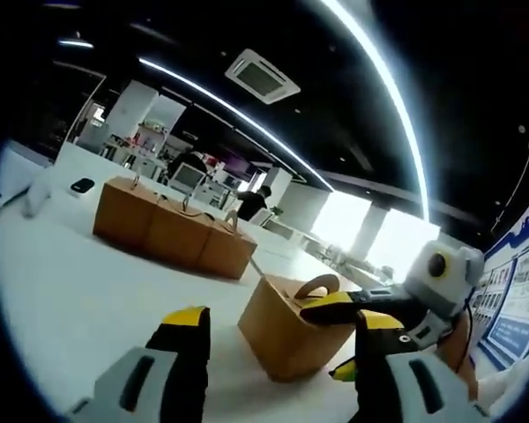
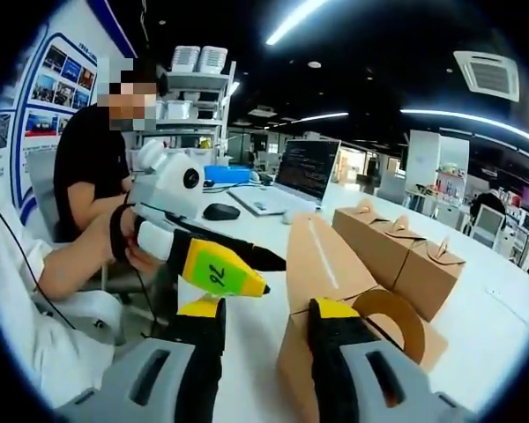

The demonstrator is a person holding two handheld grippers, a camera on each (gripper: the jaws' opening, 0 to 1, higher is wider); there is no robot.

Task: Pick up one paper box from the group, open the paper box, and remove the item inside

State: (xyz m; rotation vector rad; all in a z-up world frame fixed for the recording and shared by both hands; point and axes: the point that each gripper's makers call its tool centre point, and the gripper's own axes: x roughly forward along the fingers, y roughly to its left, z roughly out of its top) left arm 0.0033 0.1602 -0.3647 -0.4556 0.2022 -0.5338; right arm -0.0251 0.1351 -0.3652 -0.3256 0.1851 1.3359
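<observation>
A lone brown paper box with a looped handle stands on the white table, apart from a row of three like boxes. My left gripper is open and short of the box, nothing between its jaws. My right gripper comes in from the right, open, its upper finger lying on the box top by the handle. In the right gripper view the box lies partly between my right gripper's jaws, and the left gripper hovers just left of it.
The three-box row stands beyond the lone box. A laptop, a mouse and a seated person are at the table's far end. A dark phone lies past the row. People and desks are farther back.
</observation>
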